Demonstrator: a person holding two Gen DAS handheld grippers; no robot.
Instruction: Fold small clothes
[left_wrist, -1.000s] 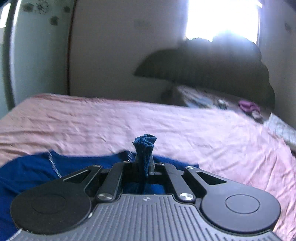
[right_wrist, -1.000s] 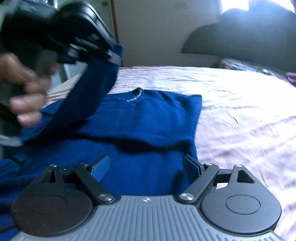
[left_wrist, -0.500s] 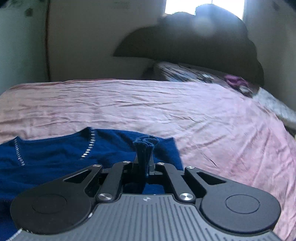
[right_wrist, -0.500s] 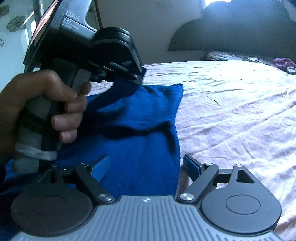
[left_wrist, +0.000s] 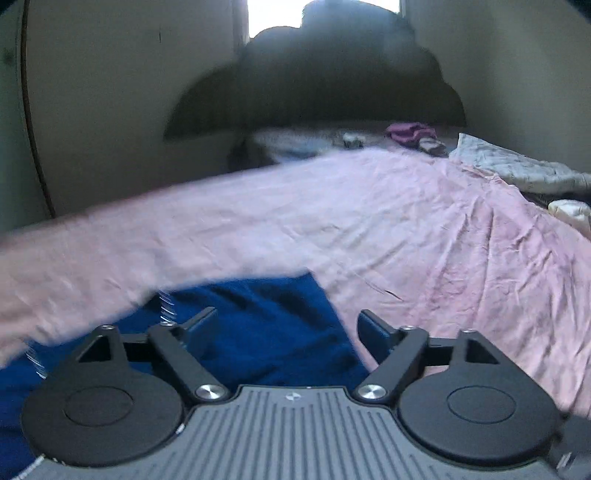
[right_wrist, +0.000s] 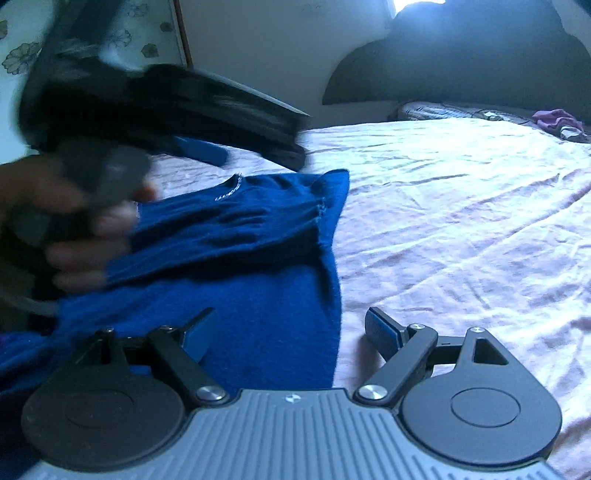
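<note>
Left gripper (left_wrist: 286, 326) now gaping, no longer pinching the sleeve; right gripper (right_wrist: 288, 328) also spread, empty. Blue top (right_wrist: 258, 258) lying near left on pink bedsheet (right_wrist: 461, 221), sleeve fold seemingly landing.

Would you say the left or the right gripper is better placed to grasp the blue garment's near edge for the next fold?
Probably the right gripper: open, straddling the blue garment edge. The left gripper is open too, but mid-motion.

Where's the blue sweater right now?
The blue sweater lies on the pink bedsheet, left of centre in both wrist views, under the open left tongs.
</note>
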